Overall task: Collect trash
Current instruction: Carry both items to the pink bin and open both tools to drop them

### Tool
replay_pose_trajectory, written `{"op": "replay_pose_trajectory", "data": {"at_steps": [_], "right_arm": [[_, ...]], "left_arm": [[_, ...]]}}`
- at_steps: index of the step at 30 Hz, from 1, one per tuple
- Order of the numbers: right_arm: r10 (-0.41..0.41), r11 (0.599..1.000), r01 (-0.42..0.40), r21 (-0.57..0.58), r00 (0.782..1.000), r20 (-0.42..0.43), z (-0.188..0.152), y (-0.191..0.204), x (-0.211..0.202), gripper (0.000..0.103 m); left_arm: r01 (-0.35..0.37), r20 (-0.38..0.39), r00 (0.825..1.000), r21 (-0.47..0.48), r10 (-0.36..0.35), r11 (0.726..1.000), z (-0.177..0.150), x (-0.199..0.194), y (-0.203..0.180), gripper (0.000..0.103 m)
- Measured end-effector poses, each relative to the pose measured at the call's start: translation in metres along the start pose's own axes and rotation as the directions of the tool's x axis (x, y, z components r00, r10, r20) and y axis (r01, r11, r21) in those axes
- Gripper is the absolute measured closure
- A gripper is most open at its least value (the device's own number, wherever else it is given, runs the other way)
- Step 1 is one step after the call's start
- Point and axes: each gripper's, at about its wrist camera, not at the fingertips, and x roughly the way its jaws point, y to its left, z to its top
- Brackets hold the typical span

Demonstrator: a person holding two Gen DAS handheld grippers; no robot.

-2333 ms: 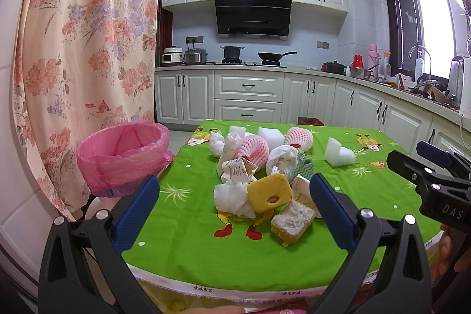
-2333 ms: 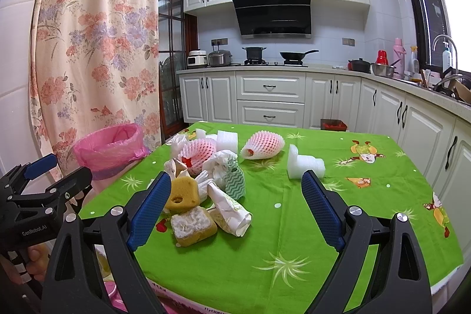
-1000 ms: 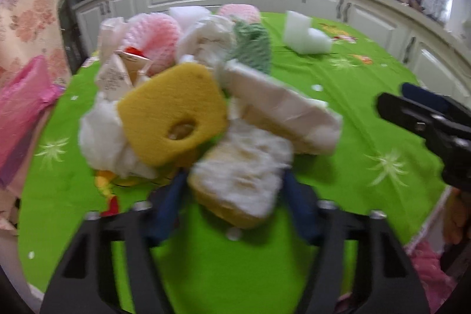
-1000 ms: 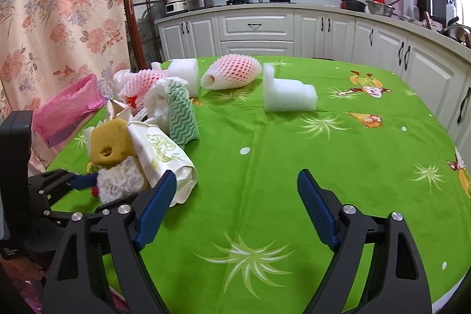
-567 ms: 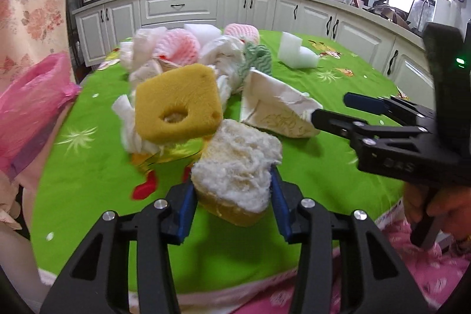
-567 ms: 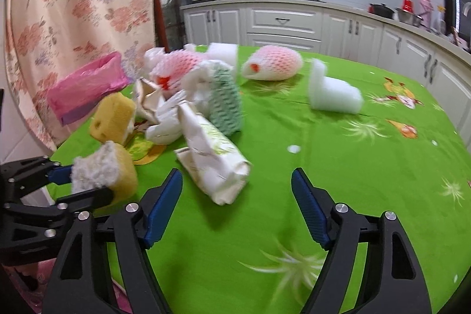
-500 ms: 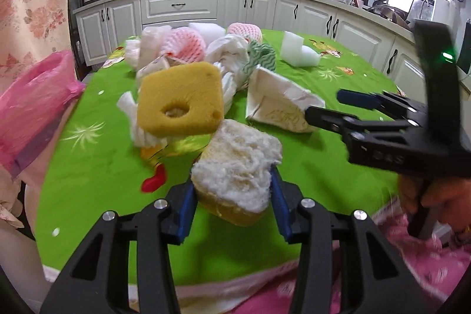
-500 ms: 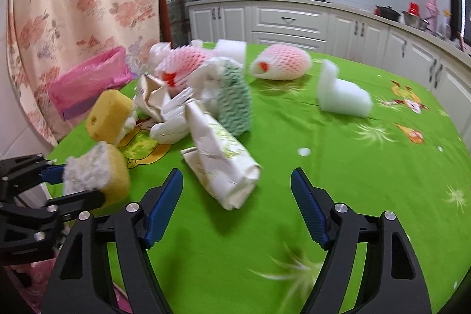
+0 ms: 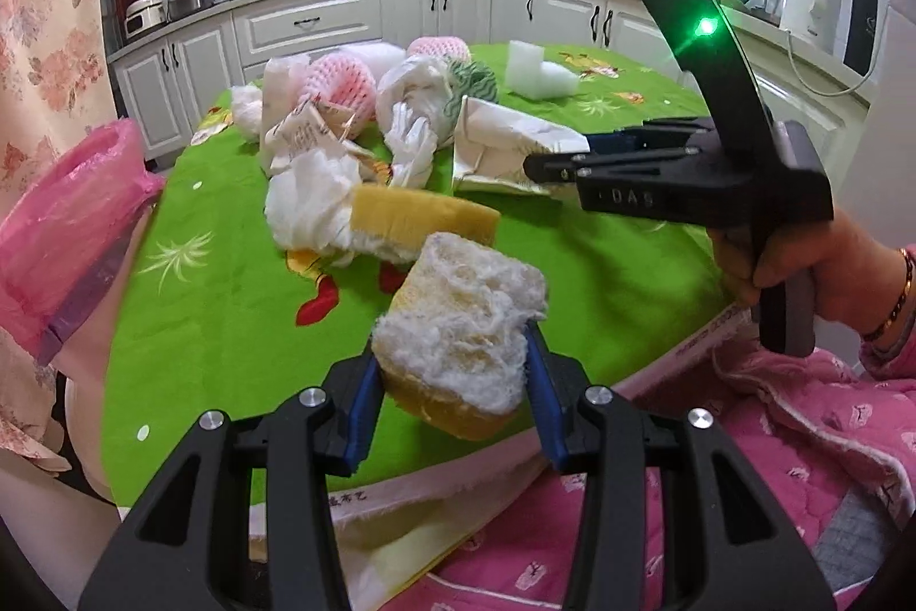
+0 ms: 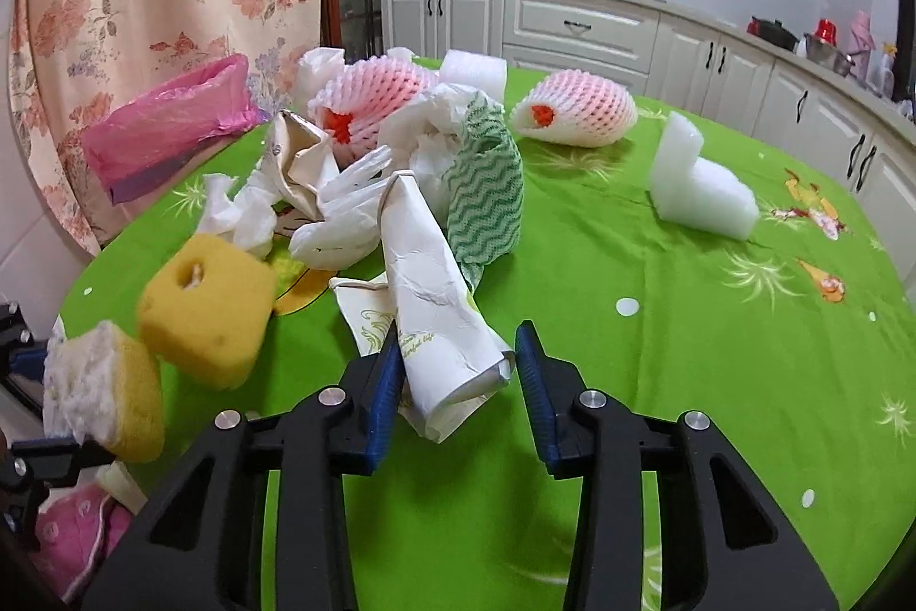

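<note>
My left gripper (image 9: 452, 353) is shut on a yellow sponge with a frayed white scouring face (image 9: 458, 342), held above the table's near edge; the same sponge (image 10: 103, 387) shows at the left of the right wrist view. My right gripper (image 10: 455, 370) is closing its jaws on a crumpled white paper bag (image 10: 435, 307) that lies on the green tablecloth (image 10: 687, 353), with a pad at each side of it. From the left wrist view the right gripper (image 9: 549, 164) reaches in from the right onto that paper bag (image 9: 509, 141). A pink-lined bin (image 9: 68, 221) stands past the table's left edge.
A yellow sponge with a hole (image 10: 206, 307), crumpled tissues (image 10: 240, 216), a green-waved cloth (image 10: 486, 193), two pink foam fruit nets (image 10: 572, 110) and a white foam block (image 10: 698, 193) lie on the cloth. A person's pink quilted clothing (image 9: 773, 439) borders the near edge.
My left gripper has lifted the scouring sponge off the pile and drawn it back toward the near edge. My right gripper has moved up to the paper bag and narrowed from wide open around it.
</note>
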Motion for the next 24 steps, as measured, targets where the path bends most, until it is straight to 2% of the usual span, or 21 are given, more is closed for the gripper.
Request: {"op": "replay_pose_trajectory", "data": {"at_steps": [11,17,24], "right_arm": [[-0.043,0.998,0.038,0.045,0.994,0.103,0.010,-0.014,-0.037,0.066],[-0.036,0.999,0.032,0.034,0.993,0.109,0.009,-0.013,-0.042,0.066],[0.006,1.000,-0.006,0.005,0.994,0.113,0.020,0.004,-0.039,0.066]], "left_arm": [[-0.007,0.122,0.992,-0.023,0.010,1.000,0.030,-0.023,-0.002,0.059],[-0.045,0.125,0.991,-0.061,0.052,0.997,0.033,-0.019,0.006,0.059],[-0.109,0.161,0.978,-0.139,0.131,0.984,0.034,-0.031,0.026,0.059]]}}
